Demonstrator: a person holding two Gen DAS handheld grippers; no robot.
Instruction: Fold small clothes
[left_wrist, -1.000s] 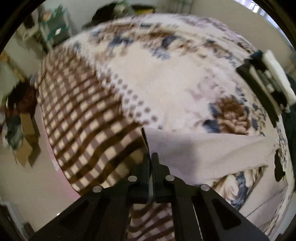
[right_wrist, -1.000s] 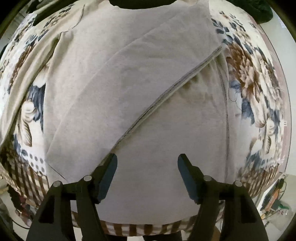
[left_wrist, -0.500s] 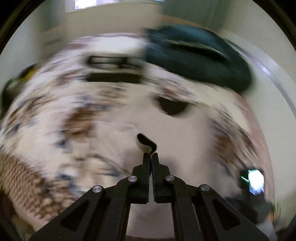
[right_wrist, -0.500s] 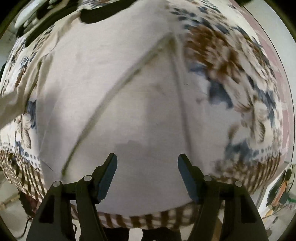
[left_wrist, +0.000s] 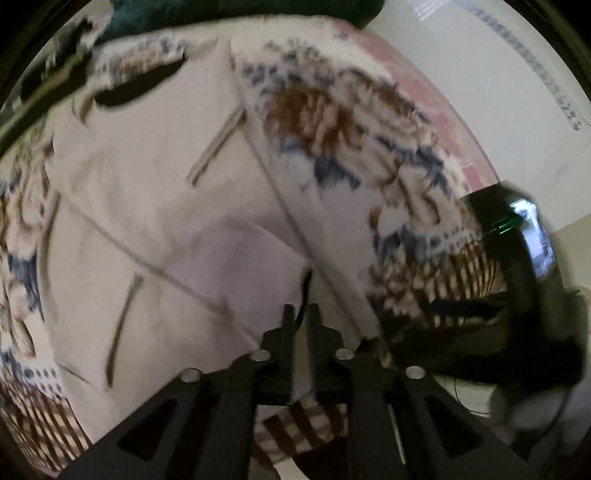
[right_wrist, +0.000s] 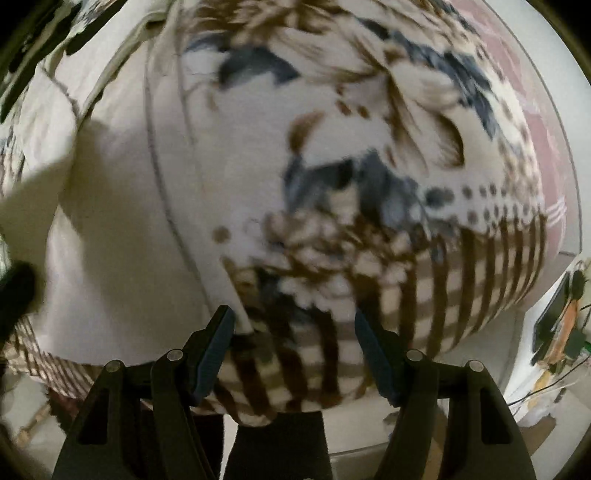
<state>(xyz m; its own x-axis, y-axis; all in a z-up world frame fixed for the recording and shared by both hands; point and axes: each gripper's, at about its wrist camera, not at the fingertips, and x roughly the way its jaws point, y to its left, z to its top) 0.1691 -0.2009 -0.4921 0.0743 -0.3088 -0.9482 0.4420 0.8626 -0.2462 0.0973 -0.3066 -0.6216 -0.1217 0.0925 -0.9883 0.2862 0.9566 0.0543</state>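
A pale beige garment (left_wrist: 166, 206) lies spread on a floral blanket (left_wrist: 332, 122). My left gripper (left_wrist: 301, 314) is shut on a corner of the garment and holds that fold over the rest of the cloth. In the right wrist view the same garment (right_wrist: 122, 229) fills the left half. My right gripper (right_wrist: 293, 325) is open and empty, low over the garment's right edge and the blanket's checked border (right_wrist: 461, 288).
A dark green cloth (left_wrist: 229, 11) lies at the blanket's far end. The other gripper's dark body with a lit screen (left_wrist: 532, 236) is at the right. Cables and clutter (right_wrist: 557, 317) sit on the floor beyond the bed's edge.
My left gripper has swung across the bed with the garment corner, laying it over the garment. My right gripper, still open, has slid right from the garment's middle to its edge.
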